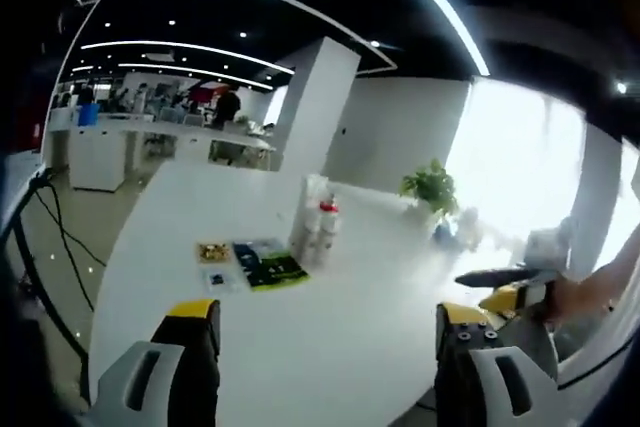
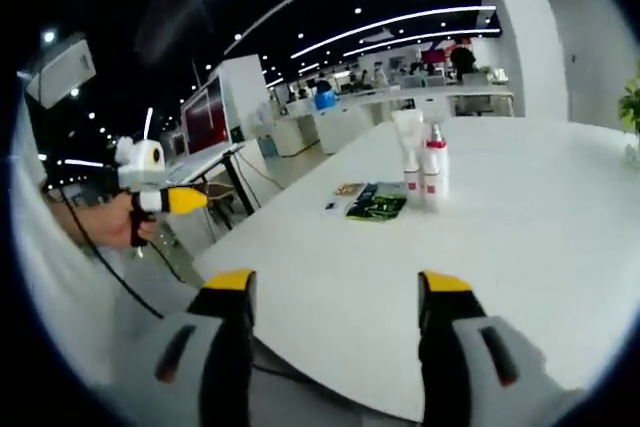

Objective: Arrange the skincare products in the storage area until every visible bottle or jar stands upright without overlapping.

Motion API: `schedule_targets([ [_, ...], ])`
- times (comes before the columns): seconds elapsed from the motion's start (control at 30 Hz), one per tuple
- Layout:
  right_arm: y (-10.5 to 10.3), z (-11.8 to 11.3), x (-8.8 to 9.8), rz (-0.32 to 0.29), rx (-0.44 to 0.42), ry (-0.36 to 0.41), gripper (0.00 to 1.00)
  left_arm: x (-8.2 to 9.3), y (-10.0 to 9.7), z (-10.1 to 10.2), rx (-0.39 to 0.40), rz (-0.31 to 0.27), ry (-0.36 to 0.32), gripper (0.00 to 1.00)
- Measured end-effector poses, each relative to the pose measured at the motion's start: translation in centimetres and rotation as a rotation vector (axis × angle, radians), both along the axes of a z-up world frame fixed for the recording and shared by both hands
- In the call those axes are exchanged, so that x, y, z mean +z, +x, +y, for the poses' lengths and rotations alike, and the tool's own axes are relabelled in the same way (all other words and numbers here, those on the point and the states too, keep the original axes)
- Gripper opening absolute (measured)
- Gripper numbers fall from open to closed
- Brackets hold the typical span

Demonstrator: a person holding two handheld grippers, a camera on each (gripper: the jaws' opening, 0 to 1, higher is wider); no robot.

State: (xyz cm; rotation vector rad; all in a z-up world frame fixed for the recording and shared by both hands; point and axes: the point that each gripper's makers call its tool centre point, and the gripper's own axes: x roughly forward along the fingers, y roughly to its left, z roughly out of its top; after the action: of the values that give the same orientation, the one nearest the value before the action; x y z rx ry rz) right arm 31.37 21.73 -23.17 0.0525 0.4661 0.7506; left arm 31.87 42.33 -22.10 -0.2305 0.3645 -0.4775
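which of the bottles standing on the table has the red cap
The bottle with the red cap stands on the white table, rightmost of the cluster in the right gripper view. The taller white tube beside it has no red.

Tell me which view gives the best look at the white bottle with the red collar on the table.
The right gripper view: the white bottle with the red collar stands upright, sharp and unobstructed beside a white tube. The left gripper view shows the same bottle smaller and blurrier, partly merged with the tube next to it.
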Motion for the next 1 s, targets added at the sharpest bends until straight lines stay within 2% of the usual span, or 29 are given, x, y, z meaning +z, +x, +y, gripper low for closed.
schedule_targets([
  [0.07,0.1,-0.1,0.6,-0.045,-0.002,-0.016,0.77,-0.1,-0.3,0.0,0.017,-0.025,0.035,0.93],
  [0.13,-0.1,0.0,0.9,-0.055,0.002,-0.007,0.8,0.2,-0.4,-0.5,0.025,-0.077,0.031,0.97],
  [0.17,0.1,0.3,1.8,-0.092,0.005,0.043,0.82,0.2,-0.5,-0.6,0.027,-0.077,0.029,1.0],
  [0.23,0.3,0.4,3.3,-0.156,0.002,0.121,0.88,0.3,-0.6,-0.9,0.01,-0.098,0.088,1.0],
  [0.27,0.5,0.3,3.5,-0.175,-0.004,0.131,0.9,0.5,-0.6,-1.1,0.004,-0.103,0.112,1.0],
  [0.3,0.6,0.2,3.5,-0.182,-0.008,0.131,0.92,0.6,-0.6,-1.3,0.0,-0.106,0.107,1.0],
  [0.33,0.8,0.0,3.2,-0.175,-0.02,0.131,0.94,1.2,-0.5,-1.8,-0.021,-0.146,0.099,1.0],
  [0.4,1.2,-0.2,2.7,-0.183,-0.041,0.105,0.96,1.6,-0.4,-1.8,-0.015,-0.167,0.085,1.0],
  [0.47,1.5,-0.4,2.5,-0.216,-0.05,0.062,0.98,1.7,-0.5,-1.9,-0.009,-0.176,0.066,1.0],
  [0.53,1.2,-0.1,2.2,-0.229,-0.038,0.034,0.99,1.6,-0.5,-2.0,-0.009,-0.181,0.063,1.0],
  [0.57,0.9,0.2,2.0,-0.263,-0.012,-0.009,0.99,1.5,-0.6,-2.0,-0.006,-0.201,0.066,1.0],
  [0.67,0.4,0.9,1.7,-0.266,0.018,-0.027,1.0,0.9,-0.7,-1.6,0.02,-0.2,0.075,1.0],
  [0.7,0.2,1.2,1.8,-0.257,0.025,-0.015,1.0,-0.1,-1.1,-1.2,0.046,-0.144,0.063,1.0],
  [0.73,0.3,1.0,2.1,-0.261,0.02,0.0,1.0,-1.0,-1.3,-1.5,0.027,-0.098,0.066,1.0],
  [0.77,0.3,0.9,2.2,-0.262,0.017,0.001,1.0,-1.1,-1.3,-1.5,0.027,-0.089,0.073,1.0],
  [0.8,0.8,0.2,2.6,-0.264,-0.02,0.013,1.0,-0.9,-1.1,-1.5,0.034,-0.093,0.086,1.0],
  [0.83,1.0,-0.2,3.0,-0.261,-0.051,0.031,1.0,0.6,-0.6,-1.5,0.041,-0.172,0.099,1.0],
  [0.93,1.7,-1.3,3.7,-0.257,-0.098,0.065,1.0,1.0,-0.4,-1.7,0.047,-0.167,0.09,1.0],
  [1.0,2.0,-1.6,3.6,-0.249,-0.109,0.061,1.0,1.0,-0.2,-1.8,0.048,-0.175,0.122,1.0],
])
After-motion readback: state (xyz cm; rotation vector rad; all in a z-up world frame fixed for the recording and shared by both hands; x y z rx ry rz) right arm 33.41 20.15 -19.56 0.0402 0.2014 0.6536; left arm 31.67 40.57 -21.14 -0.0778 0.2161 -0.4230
